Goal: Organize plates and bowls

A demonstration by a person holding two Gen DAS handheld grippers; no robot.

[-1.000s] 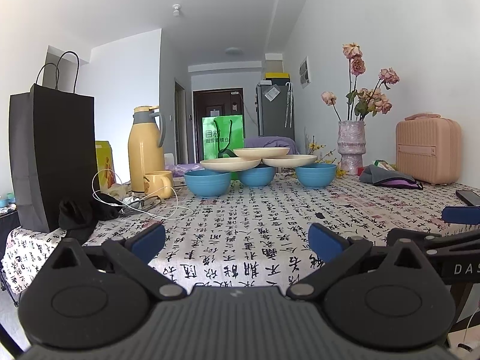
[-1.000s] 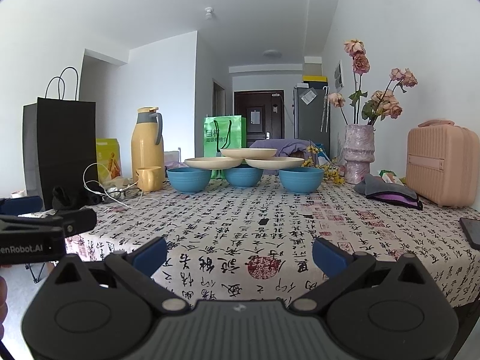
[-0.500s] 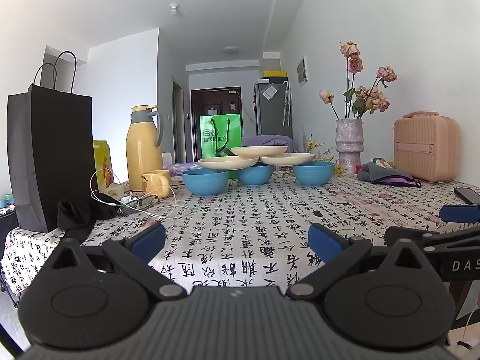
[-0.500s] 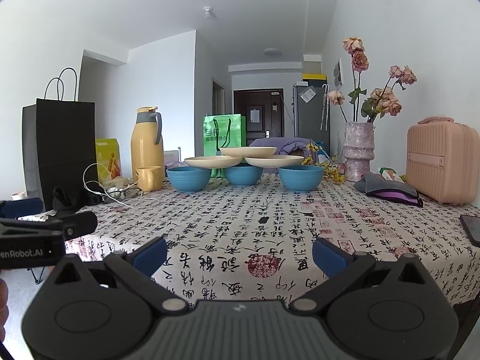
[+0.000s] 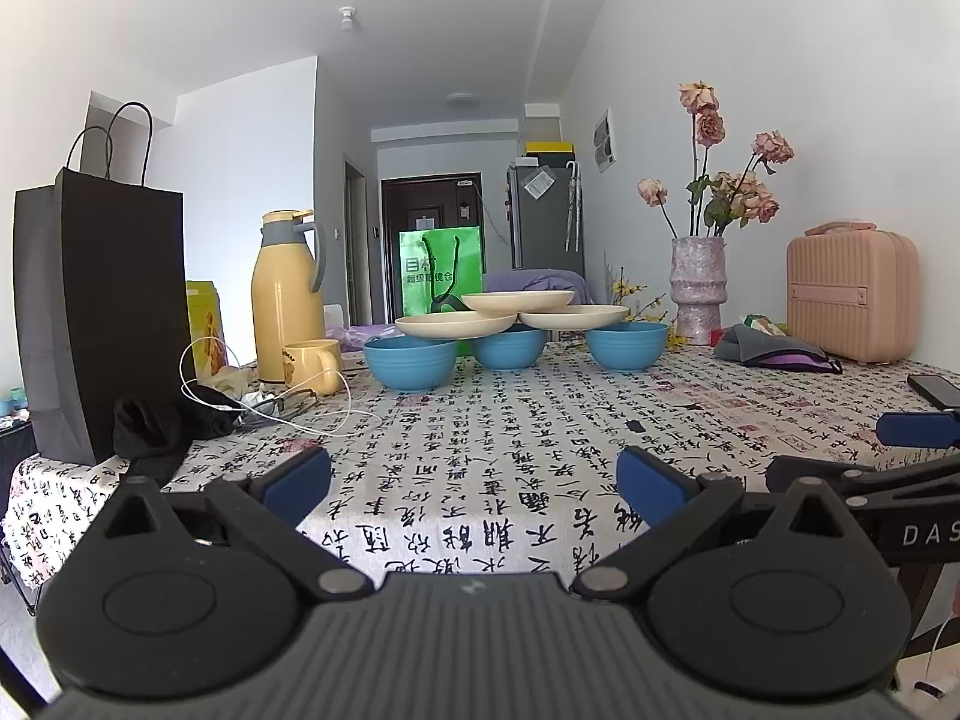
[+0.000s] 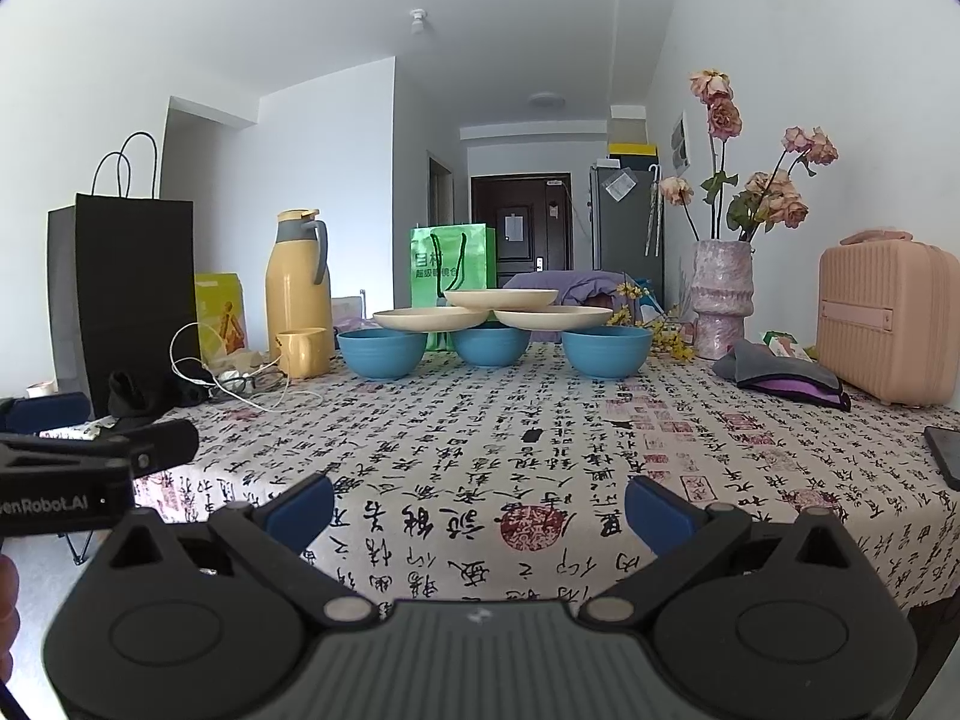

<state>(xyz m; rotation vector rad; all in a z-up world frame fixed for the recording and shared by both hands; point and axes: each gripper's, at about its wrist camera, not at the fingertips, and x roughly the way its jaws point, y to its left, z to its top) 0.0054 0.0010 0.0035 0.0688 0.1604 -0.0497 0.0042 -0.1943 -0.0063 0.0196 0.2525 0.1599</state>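
A white-walled room with a dark door (image 6: 519,228) at 12 o'clock. The bench (image 6: 540,450) carries a calligraphy-print cloth. At 9 o'clock stands a black paper bag (image 5: 99,312); at 3 o'clock, a pink case (image 5: 852,294); at 10 o'clock, a yellow thermos (image 5: 287,294); at 2 o'clock, a vase (image 5: 699,288) holding dried roses. At 12 o'clock, far across the bench, three blue bowls (image 5: 410,363) support three cream plates (image 5: 456,324), the top plate resting on the lower two. Left gripper (image 5: 474,480) and right gripper (image 6: 479,501): jaws spread wide, empty, above the near edge.
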